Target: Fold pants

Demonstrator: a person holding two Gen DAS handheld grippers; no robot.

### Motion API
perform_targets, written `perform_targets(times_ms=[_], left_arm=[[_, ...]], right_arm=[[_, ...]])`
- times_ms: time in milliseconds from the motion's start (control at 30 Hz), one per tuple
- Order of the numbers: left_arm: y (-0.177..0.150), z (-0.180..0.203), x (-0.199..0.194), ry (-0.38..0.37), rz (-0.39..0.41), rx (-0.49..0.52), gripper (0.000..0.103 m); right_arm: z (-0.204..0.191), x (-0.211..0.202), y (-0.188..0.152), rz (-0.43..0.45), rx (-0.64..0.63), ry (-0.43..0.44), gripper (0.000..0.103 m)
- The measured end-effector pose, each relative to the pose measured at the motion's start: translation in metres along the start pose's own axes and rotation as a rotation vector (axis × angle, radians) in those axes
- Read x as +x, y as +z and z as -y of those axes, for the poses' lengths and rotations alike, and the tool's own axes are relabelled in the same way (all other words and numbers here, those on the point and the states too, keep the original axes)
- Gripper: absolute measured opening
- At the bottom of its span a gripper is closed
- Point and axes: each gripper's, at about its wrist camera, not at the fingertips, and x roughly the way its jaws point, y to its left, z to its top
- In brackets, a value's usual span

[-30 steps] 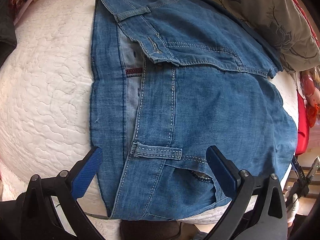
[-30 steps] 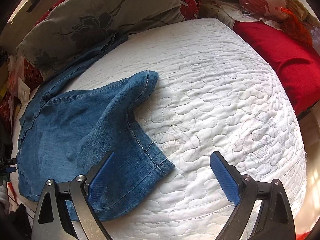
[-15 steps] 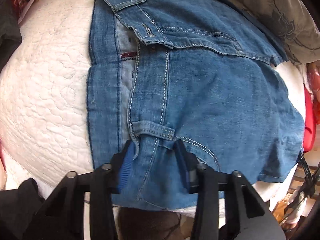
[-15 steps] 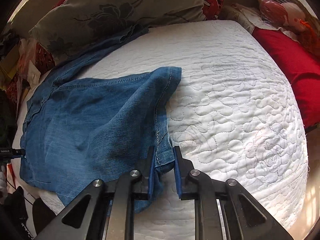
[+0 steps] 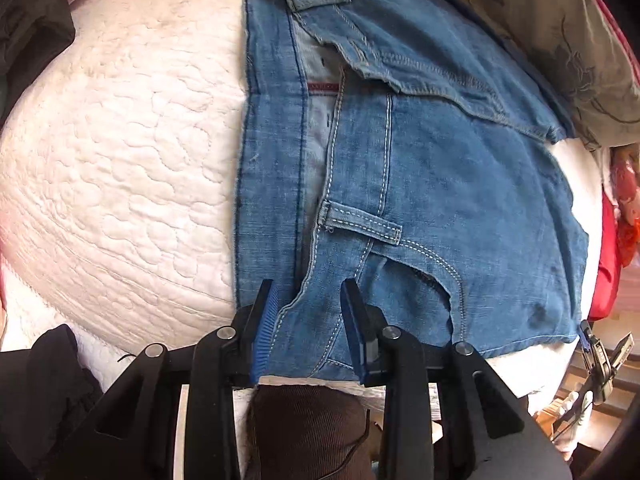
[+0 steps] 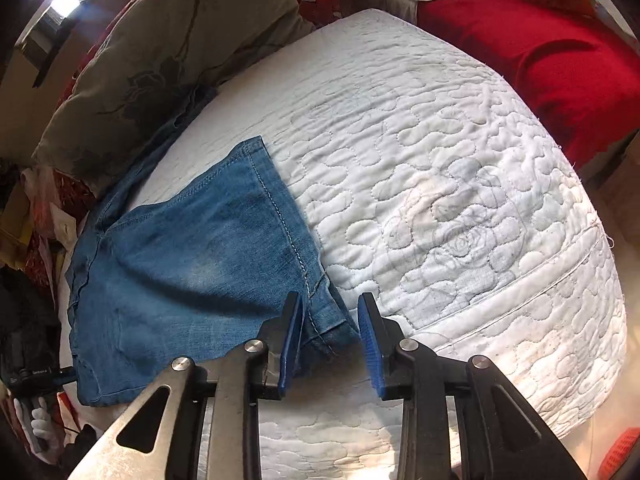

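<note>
Pinching the jeans [image 5: 440, 184] waistband at six o'clock, my left gripper [image 5: 310, 326] fingers clamp denim. My right gripper [image 6: 332, 336] fingers are opening around the hem corner on the bed [image 6: 460, 160].

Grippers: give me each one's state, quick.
Left gripper: shut on the jeans at the waistband.
Right gripper: jaws opening, jeans hem corner between them.
</note>
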Motion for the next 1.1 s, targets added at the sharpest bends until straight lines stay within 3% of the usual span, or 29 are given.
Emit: perform_targets(times_ms=[133,200,267,433,633,800,933,1100], left_arm=[[0.016,-0.023,-0.036,-0.041,0.079,-0.059,0.031],[0.032,-0.028,-0.047,-0.063,0.099,-0.088,0.035],[0.059,-0.044,-0.038,-0.097,0.111,-0.121,0.051],[0.109,-0.057,-0.004,-0.220,0.076,-0.228,0.055],[0.129,-0.030,0.041,-0.204,-0.020,-0.237,0.055],[0.140,-0.026,0.050,-0.218,-0.013,-0.246,0.055],[0.153,-0.024,0.060,-0.230,-0.025,-0.263,0.055],[0.159,-0.022,0.063,-0.209,-0.032,-0.254,0.055]], right_arm=[[-0.018,-0.025,0.028,0.073,-0.051,-0.002,0.044],[-0.037,-0.025,0.049,0.089,-0.077,0.027,0.044],[-0.062,-0.015,0.065,0.093,-0.107,0.049,0.044],[-0.116,0.039,0.099,0.032,-0.124,0.130,0.045],[-0.165,0.101,0.136,-0.017,-0.129,0.162,0.045],[-0.189,0.143,0.174,-0.030,-0.124,0.175,0.046],[-0.199,0.172,0.192,-0.039,-0.090,0.181,0.047],[-0.189,0.197,0.209,-0.012,-0.003,0.105,0.047]])
